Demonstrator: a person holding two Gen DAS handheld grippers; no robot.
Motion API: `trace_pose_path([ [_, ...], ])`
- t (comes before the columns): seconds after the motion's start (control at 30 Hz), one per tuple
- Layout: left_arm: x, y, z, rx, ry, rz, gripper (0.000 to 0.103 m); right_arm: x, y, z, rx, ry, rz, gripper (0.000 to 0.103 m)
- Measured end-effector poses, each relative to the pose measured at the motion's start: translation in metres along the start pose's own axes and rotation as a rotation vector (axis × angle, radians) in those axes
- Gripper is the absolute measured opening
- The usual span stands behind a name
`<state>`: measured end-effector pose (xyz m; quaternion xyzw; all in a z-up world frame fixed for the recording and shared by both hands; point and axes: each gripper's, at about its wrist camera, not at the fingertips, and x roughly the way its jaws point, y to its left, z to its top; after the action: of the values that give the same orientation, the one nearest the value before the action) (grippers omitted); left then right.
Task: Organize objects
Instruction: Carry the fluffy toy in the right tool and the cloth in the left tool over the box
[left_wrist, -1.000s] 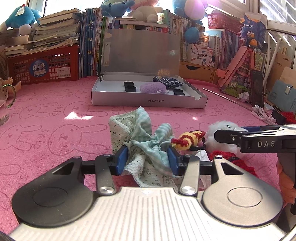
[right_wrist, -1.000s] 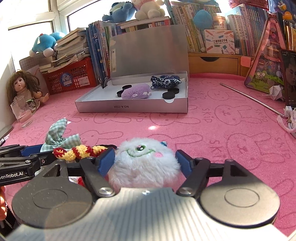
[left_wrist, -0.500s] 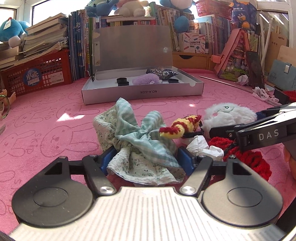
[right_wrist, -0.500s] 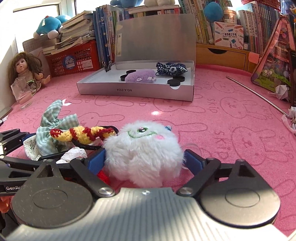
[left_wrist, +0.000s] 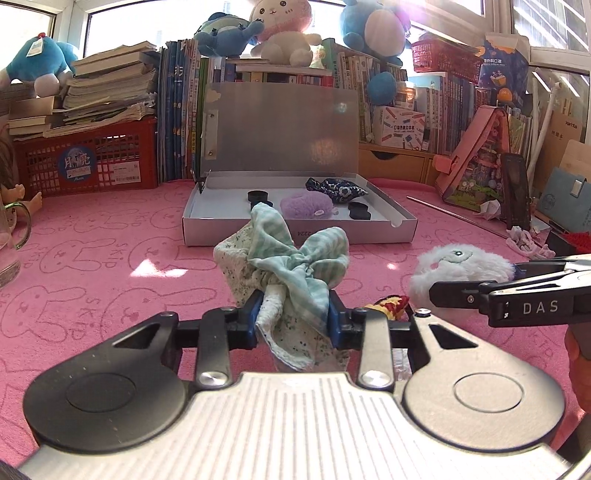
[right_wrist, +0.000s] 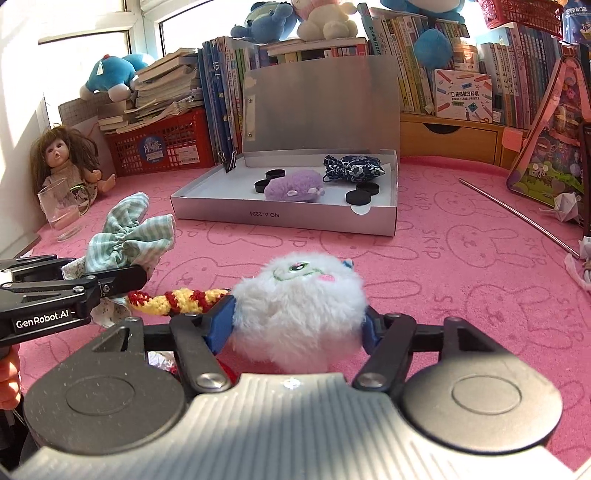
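We grip a toy in each claw.
Our left claw (left_wrist: 291, 314) clamps the bow (left_wrist: 295, 266); our right claw (right_wrist: 295, 325) clamps the white plush (right_wrist: 299, 295), box (right_wrist: 295, 218) far ahead.

This is a home, most likely a child's room or playroom. A pink mat (left_wrist: 92, 266) printed with rabbit faces and the word SKIP covers the surface. Along its far edge stand rows of children's books (right_wrist: 406, 62), with blue and white plush toys (left_wrist: 284, 29) perched on top in the sunlight from the windows behind. At the far left corner a red plastic basket (left_wrist: 88, 162) carries stacked magazines, and a brown-haired doll (right_wrist: 62, 162) sits beside a glass mug (right_wrist: 61, 208). A pink toy house (left_wrist: 480, 158) leans at the right edge.
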<state>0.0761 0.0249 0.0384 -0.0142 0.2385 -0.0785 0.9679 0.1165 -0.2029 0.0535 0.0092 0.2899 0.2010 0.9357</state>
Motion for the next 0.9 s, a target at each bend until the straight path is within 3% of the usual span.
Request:
trace_pose_path([
  [0.5,0.026,0.02,0.054,-0.077,-0.019,-0.008,0.04,0.013,-0.018,0.049,0.08,-0.062,-0.034,0.069],
  [0.9,0.07,0.033,0.089,-0.118,0.002,0.0,0.04,0.034,-0.03,0.083,0.116,-0.09,-0.052,0.069],
])
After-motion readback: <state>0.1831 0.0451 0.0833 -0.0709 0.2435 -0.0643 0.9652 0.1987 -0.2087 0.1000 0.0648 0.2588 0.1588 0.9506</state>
